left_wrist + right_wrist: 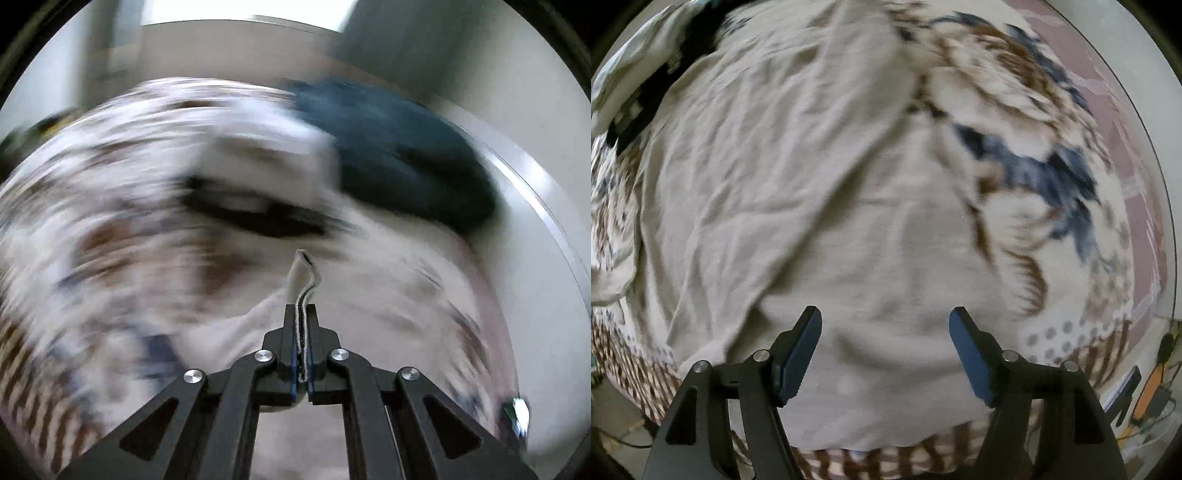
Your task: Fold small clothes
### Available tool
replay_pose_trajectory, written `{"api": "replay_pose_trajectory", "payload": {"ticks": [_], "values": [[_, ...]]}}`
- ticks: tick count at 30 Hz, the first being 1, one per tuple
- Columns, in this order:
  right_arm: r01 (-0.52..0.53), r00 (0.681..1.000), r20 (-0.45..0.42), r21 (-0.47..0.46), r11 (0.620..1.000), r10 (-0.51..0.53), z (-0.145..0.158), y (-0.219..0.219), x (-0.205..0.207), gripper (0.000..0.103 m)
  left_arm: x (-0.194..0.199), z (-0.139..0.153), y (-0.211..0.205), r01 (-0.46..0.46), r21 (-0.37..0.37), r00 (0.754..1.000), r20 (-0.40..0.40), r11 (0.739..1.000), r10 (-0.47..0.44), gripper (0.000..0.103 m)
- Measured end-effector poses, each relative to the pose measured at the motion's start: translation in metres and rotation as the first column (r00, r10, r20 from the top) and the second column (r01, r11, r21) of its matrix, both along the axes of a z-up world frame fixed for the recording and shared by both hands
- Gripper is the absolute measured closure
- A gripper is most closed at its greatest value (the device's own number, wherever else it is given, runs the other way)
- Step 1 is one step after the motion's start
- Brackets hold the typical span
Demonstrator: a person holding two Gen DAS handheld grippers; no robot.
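A pale grey-beige garment lies spread and creased on a patterned bedspread. My right gripper is open and empty just above the garment's near part. My left gripper is shut on a hemmed edge of the pale garment, which stands up between the jaws. The left wrist view is heavily motion-blurred.
A dark blue cloth lies on the bed at the far right in the left wrist view. White and black cloth lies at the upper left in the right wrist view. Cables and an orange item are on the floor beyond the bed's edge.
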State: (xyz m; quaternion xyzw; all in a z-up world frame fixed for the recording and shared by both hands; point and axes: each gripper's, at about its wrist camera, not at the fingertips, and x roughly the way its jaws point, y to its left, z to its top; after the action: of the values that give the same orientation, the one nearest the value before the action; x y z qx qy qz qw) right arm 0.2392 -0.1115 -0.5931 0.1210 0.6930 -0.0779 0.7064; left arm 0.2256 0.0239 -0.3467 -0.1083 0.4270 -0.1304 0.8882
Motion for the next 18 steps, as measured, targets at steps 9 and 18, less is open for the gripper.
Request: {"api": "replay_pose_trajectory", "payload": {"ticks": [9, 18], "values": [[0.122, 0.991, -0.050, -0.041, 0.992, -0.124, 0.009, -0.114, -0.067, 0.030, -0.095, -0.078, -0.220, 0.674, -0.006, 0.723, -0.200, 0.739, -0.661, 0.101], [0.189, 0.981, -0.041, -0.001, 0.982, -0.189, 0.021, -0.206, -0.138, 0.030, -0.103, -0.126, -0.198, 0.620, -0.034, 0.700, -0.429, 0.784, -0.571, 0.026]]}}
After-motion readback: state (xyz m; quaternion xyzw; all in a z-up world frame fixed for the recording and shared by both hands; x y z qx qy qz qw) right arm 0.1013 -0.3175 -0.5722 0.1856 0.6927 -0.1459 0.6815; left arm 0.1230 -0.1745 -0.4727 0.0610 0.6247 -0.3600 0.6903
